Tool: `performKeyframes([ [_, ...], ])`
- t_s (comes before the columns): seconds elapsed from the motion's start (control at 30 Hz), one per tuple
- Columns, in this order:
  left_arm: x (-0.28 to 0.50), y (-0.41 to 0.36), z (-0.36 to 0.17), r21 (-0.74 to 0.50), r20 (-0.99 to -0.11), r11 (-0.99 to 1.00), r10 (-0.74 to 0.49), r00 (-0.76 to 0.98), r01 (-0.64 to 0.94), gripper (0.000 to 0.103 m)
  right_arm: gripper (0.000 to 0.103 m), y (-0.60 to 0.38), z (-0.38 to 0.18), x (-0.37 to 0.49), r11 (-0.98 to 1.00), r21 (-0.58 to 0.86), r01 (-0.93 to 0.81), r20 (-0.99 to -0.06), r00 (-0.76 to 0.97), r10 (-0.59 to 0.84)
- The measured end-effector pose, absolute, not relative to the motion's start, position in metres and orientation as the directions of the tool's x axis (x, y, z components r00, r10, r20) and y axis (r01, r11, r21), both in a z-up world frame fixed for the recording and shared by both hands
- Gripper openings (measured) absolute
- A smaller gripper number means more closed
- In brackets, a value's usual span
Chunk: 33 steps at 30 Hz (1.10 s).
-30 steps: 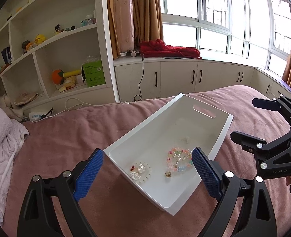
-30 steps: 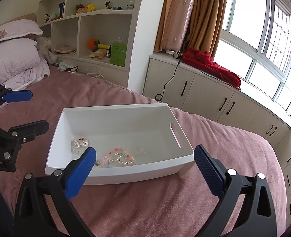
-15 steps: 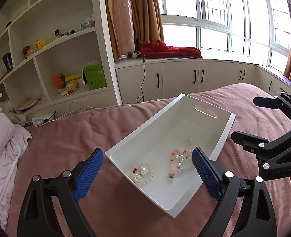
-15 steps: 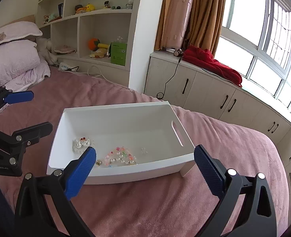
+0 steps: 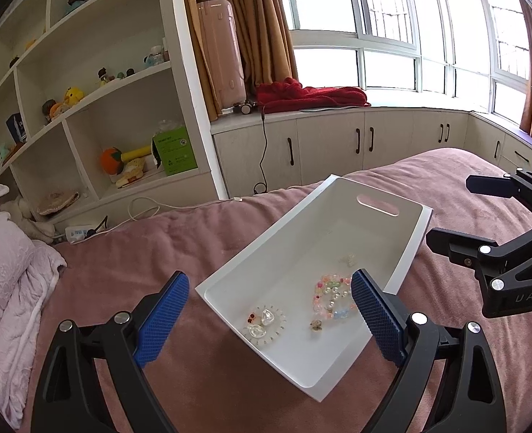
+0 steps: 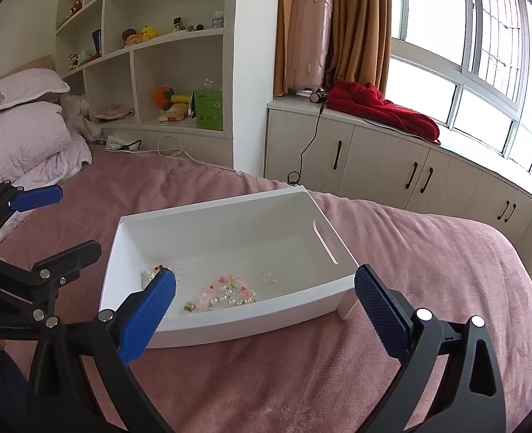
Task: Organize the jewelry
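A white plastic bin (image 5: 406,249) (image 6: 251,312) sits on the pink bedspread. On its floor lie a pastel bead bracelet (image 5: 329,296) (image 6: 226,290), a round clear brooch with red stones (image 5: 262,323) (image 6: 150,276), a small gold piece (image 5: 315,324) (image 6: 188,306) and a tiny clear charm (image 5: 349,259) (image 6: 267,278). My left gripper (image 5: 267,323) (image 6: 56,223) hovers open over the bin's near end, empty. At the bin's long side my right gripper (image 6: 266,315) (image 5: 457,213) is open too, holding nothing.
White shelves (image 5: 96,108) with toys and a green box (image 5: 174,149) stand past the bed. Low cabinets (image 5: 331,144) under the windows carry a red blanket (image 5: 309,93) and a pink suitcase (image 5: 219,72). Pillows (image 6: 17,122) lie at the bed head.
Both grippers have pulled back and risen slightly from the bin, which now looks a little farther away. Both stay open; the jewelry has not moved.
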<state>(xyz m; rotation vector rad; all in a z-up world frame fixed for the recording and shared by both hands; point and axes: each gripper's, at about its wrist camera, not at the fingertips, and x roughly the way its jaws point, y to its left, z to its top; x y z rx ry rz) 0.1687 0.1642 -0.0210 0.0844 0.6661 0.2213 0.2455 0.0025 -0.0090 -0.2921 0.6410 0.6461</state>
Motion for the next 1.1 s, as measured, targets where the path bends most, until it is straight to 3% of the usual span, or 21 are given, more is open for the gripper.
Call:
performKeyframes([
  [1.1,0.1688,0.1667,-0.0245,0.114,-0.610,0.979,0.202,0.766,-0.168,0.092,0.098,0.0059,-0.0144,0.2459,0.760,-0.052,-0.647,-0.658,0.595,0.462],
])
